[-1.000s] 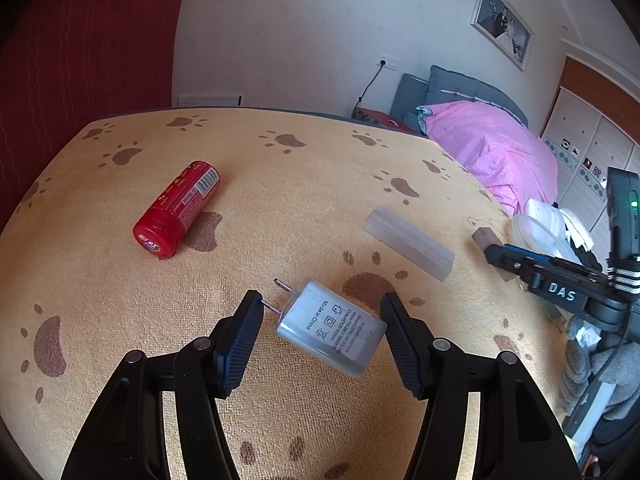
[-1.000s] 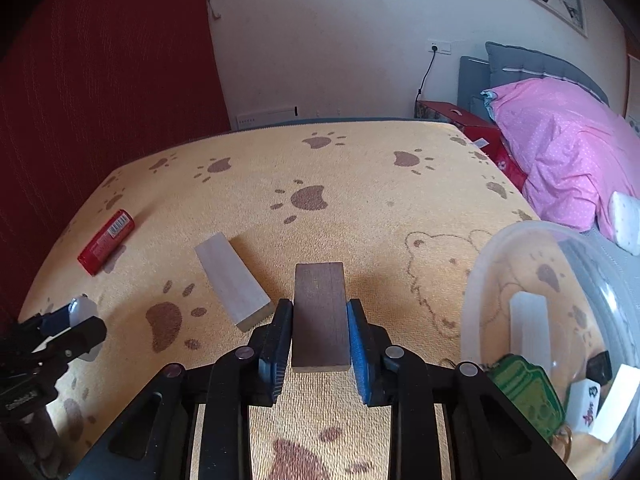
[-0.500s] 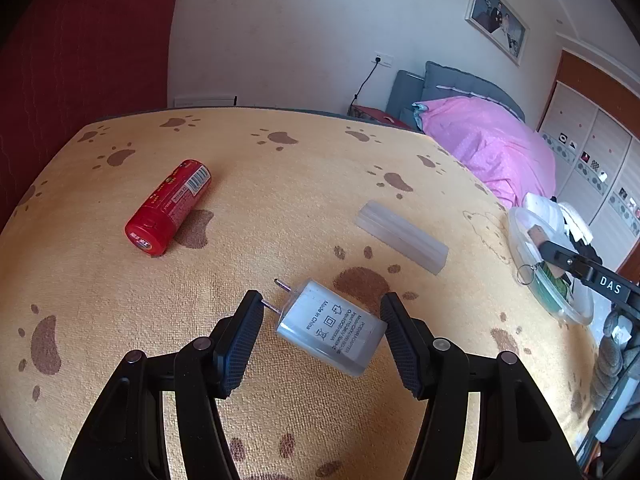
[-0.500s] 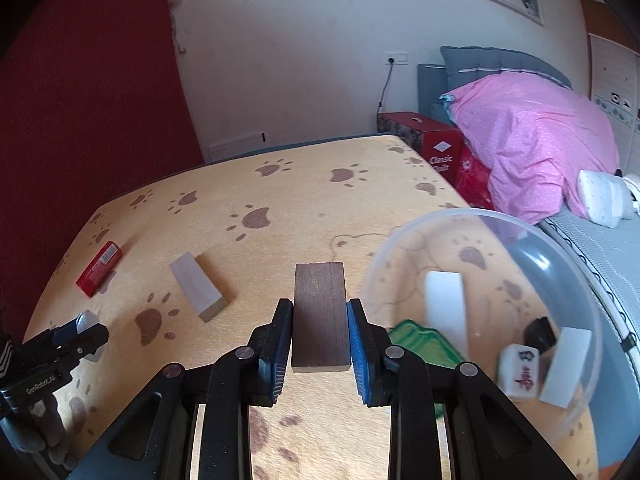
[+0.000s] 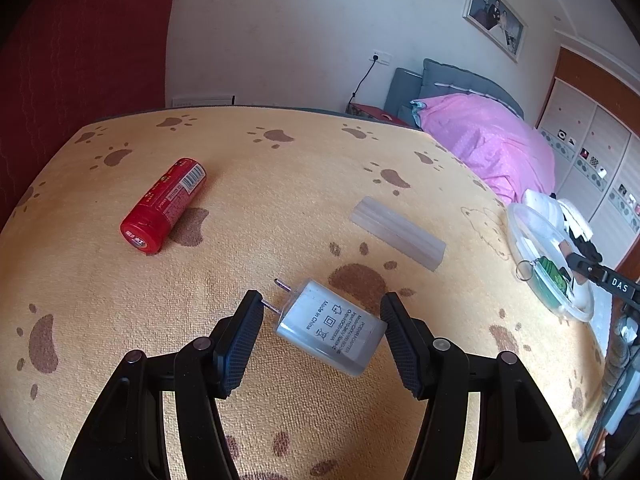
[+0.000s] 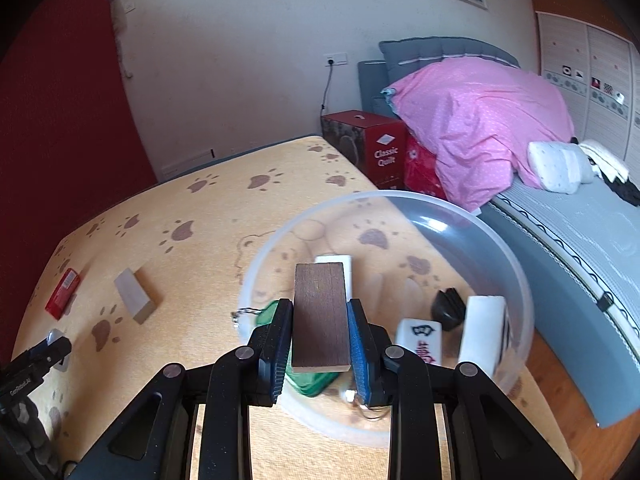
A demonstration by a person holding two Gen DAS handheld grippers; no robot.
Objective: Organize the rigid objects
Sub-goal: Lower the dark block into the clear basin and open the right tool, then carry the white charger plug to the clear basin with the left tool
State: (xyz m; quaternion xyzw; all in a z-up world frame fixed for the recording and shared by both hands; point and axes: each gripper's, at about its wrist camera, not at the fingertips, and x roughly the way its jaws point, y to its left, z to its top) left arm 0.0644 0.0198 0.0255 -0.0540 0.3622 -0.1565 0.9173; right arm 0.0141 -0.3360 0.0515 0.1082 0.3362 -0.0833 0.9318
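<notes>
My right gripper [image 6: 320, 312] is shut on a dark brown wooden block [image 6: 320, 316] and holds it above a clear plastic bowl [image 6: 516, 272]. The bowl holds a mahjong tile [image 6: 420, 340], white blocks, a black piece and a green tag. My left gripper [image 5: 322, 310] is open around a grey power adapter [image 5: 332, 326] that lies on the yellow paw-print cloth [image 5: 280, 208]; its right finger touches the adapter's corner. A red can [image 5: 164, 204] lies to the left and a pale block [image 5: 398, 232] to the right. The bowl also shows in the left wrist view [image 5: 552, 308].
A bed with a pink quilt [image 6: 480, 120] stands right of the table. A red box [image 6: 368, 148] sits by the table's far corner. The pale block [image 6: 134, 296] and red can [image 6: 62, 294] lie left of the bowl.
My right gripper has carried the brown block to the right, from the cloth to above the bowl. My left gripper stays open around the adapter.
</notes>
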